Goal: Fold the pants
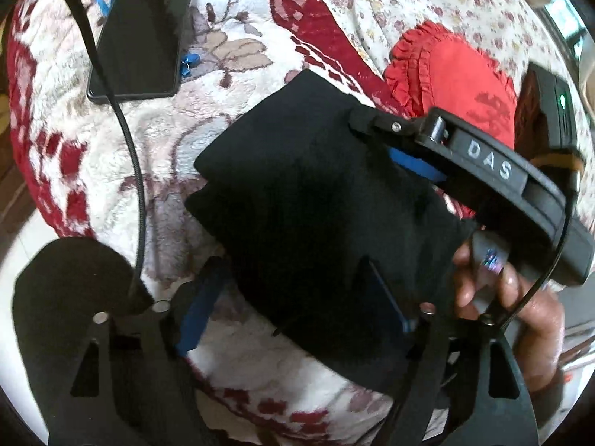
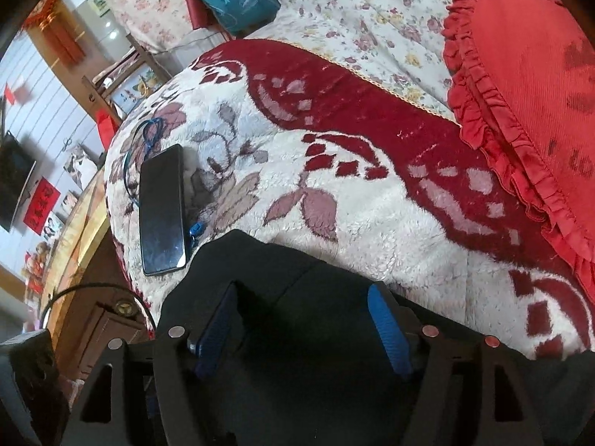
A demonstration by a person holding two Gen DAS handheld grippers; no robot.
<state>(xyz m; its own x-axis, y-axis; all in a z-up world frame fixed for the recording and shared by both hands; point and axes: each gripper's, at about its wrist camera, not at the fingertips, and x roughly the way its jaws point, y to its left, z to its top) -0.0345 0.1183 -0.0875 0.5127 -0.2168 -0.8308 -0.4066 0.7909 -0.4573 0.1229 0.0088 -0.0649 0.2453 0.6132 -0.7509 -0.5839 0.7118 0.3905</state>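
The black pants (image 1: 316,200) lie folded into a compact bundle on a red and white floral blanket (image 1: 111,171). My left gripper (image 1: 297,297) is open, its blue-padded fingers (image 1: 200,312) spread either side of the bundle's near end, the right finger partly hidden by cloth. My right gripper shows from the side in the left wrist view (image 1: 372,126), over the bundle's far right edge. In the right wrist view my right gripper (image 2: 301,312) is open, its blue pads (image 2: 386,330) apart above the pants (image 2: 297,371), which fill the lower frame.
A black phone (image 1: 145,29) with a blue cord lies on the blanket at the far left; it also shows in the right wrist view (image 2: 163,212). A red ruffled cushion (image 2: 531,119) lies at the right on a floral sheet (image 2: 372,15). The bed's edge drops off at left.
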